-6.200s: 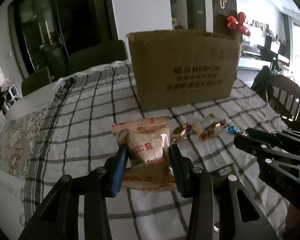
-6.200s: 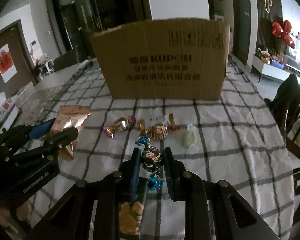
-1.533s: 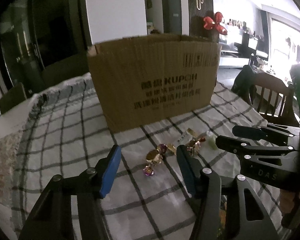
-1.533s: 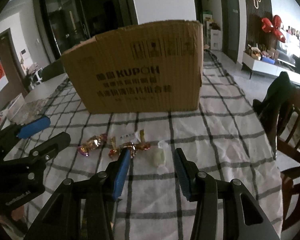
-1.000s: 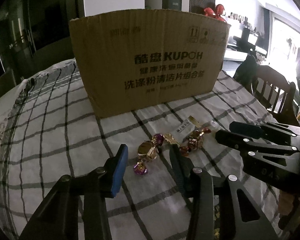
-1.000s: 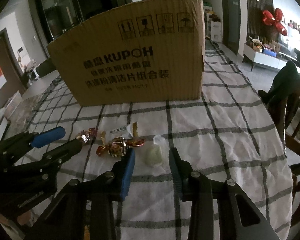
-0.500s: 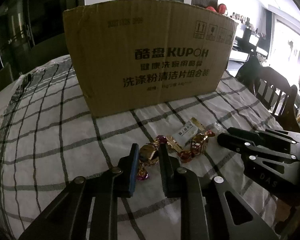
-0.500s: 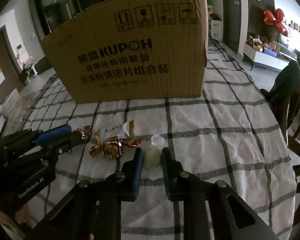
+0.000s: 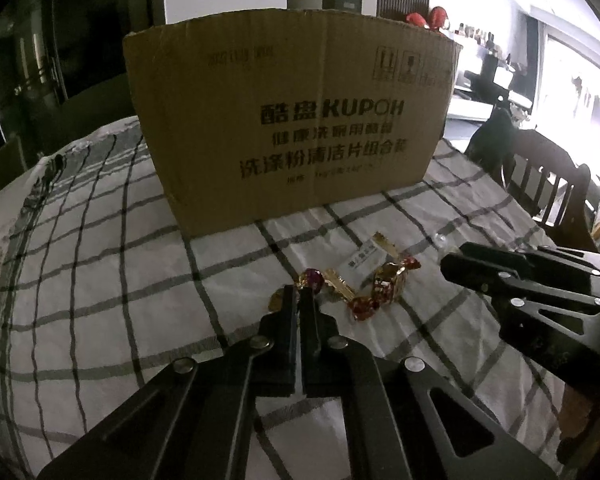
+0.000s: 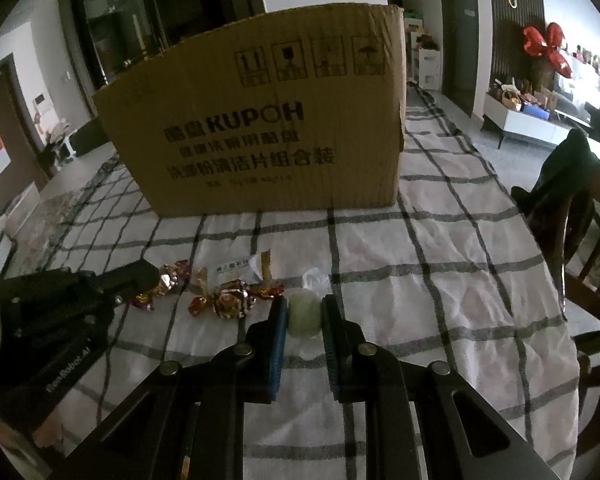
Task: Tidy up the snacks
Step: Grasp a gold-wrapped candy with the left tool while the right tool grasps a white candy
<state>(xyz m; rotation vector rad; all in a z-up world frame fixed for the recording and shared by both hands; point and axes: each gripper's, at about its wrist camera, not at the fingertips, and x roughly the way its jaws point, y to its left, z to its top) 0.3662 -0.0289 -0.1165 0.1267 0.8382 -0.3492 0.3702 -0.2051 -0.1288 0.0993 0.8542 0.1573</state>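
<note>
Pinching a gold-and-purple foil candy (image 9: 312,280), the left gripper (image 9: 300,300) had its jaws nearly pressed together; the right gripper (image 10: 304,316) clamped a pale green wrapped sweet (image 10: 303,314). Both sat on the checked tablecloth (image 10: 440,264) before the cardboard box (image 10: 260,128). Risk judged: crinkly foil twist-ends slip, or the soft sweet deforms under pressure. A red-gold candy (image 10: 232,300) lay beside.
</note>
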